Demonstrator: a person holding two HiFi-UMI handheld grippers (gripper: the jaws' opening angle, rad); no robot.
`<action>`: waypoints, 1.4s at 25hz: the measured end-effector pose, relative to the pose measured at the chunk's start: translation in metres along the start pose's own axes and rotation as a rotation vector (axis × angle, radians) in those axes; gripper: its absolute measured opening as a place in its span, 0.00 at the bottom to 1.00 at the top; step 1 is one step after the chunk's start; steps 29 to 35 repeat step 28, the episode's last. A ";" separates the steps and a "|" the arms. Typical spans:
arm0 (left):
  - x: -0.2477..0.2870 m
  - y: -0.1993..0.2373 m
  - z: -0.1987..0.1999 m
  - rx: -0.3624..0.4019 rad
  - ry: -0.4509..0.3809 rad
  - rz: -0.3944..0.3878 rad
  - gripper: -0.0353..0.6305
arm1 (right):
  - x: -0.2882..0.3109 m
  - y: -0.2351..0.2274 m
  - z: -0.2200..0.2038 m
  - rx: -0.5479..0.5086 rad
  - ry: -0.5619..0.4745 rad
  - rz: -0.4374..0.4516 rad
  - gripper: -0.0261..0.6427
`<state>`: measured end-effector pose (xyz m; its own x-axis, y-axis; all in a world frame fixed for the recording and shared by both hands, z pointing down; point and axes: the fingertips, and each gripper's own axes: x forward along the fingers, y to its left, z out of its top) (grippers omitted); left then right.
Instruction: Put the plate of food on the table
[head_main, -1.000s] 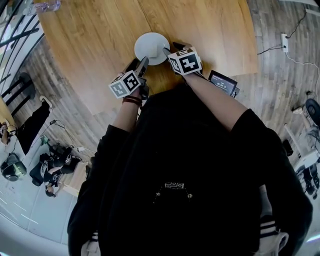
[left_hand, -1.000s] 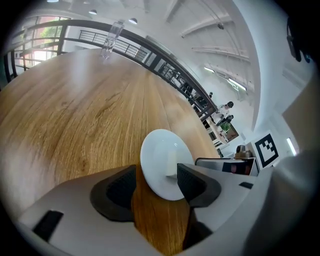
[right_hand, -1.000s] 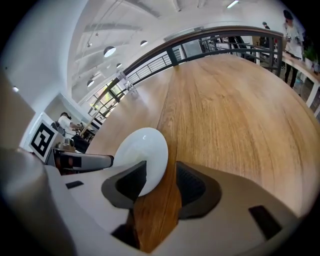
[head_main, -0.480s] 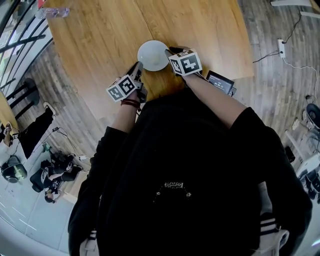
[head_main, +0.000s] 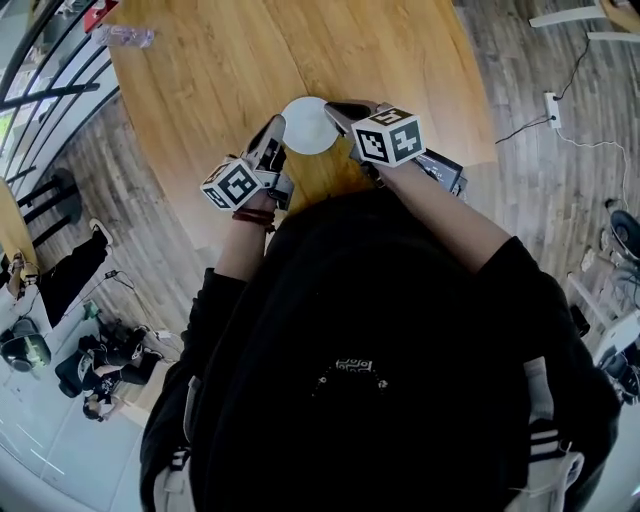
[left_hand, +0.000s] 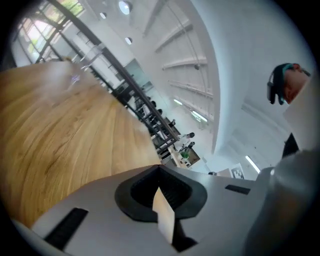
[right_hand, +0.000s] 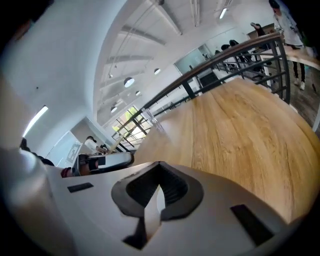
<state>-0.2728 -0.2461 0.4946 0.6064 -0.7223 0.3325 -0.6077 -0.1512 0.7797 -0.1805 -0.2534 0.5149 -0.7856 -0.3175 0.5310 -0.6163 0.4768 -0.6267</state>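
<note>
A white round plate (head_main: 308, 125) lies on the wooden table (head_main: 200, 90) near its front edge; I can make out no food on it. My left gripper (head_main: 274, 132) hovers at the plate's left rim and my right gripper (head_main: 338, 110) at its right rim, both lifted above it. The jaws of both have just been closing and now stand shut with nothing between them. The left gripper view shows my left gripper (left_hand: 160, 190) over bare tabletop (left_hand: 60, 130). The right gripper view shows the same for my right gripper (right_hand: 159, 192), with no plate in sight.
A dark screen device (head_main: 440, 165) rests at the table's front edge under the right forearm. A plastic bottle (head_main: 125, 37) lies at the table's far left. A black railing (head_main: 40, 80) runs along the left side. A power strip (head_main: 552, 105) sits on the floor at right.
Both grippers have risen from the plate's rim and tilted up, and their jaws have gone from open to shut. The plate stays on the table.
</note>
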 end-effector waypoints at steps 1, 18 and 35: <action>-0.001 -0.020 0.014 0.083 -0.017 -0.035 0.06 | -0.010 0.012 0.018 -0.028 -0.049 0.031 0.07; -0.030 -0.160 0.100 0.707 -0.204 -0.221 0.06 | -0.080 0.099 0.134 -0.264 -0.384 0.176 0.06; -0.025 -0.159 0.104 0.720 -0.199 -0.234 0.06 | -0.073 0.104 0.139 -0.323 -0.373 0.170 0.06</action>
